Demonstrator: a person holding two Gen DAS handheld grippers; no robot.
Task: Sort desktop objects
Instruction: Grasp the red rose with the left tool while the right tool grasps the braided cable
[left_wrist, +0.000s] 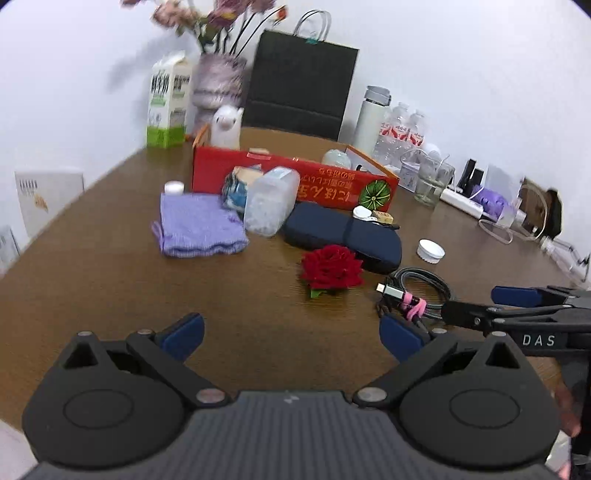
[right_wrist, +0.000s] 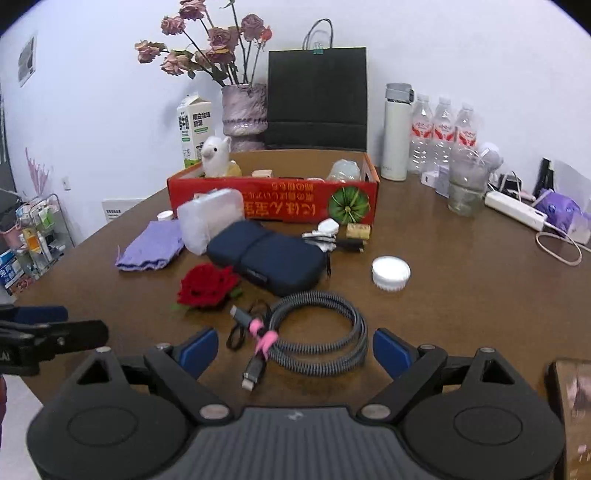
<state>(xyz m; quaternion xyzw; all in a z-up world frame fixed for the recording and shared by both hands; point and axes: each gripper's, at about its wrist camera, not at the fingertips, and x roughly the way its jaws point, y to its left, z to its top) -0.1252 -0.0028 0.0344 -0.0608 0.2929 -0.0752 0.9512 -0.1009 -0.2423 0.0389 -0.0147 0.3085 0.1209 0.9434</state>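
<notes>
1. Both grippers hang low over the worktop (right_wrist: 461, 280), jaws spread wide and holding nothing: left gripper (left_wrist: 291, 334), right gripper (right_wrist: 293, 350).
2. Between the right gripper's blue pads lies a coiled cable (right_wrist: 317, 332) with a pink tie.
3. Just beyond it sit a red rose (right_wrist: 207, 284), a dark blue pouch (right_wrist: 269, 258) and a white lid (right_wrist: 390, 273).
4. Farther back, a purple cloth (right_wrist: 151, 247) and a clear plastic box (right_wrist: 210, 218) lie before a red cardboard box (right_wrist: 273, 203).

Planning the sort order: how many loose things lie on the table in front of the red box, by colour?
Purple: 1, cloth
Red: 1, rose
Navy: 1, pouch
Grey: 1, coiled cable
Clear: 1, plastic case
White: 1, lid
Total: 6
</notes>
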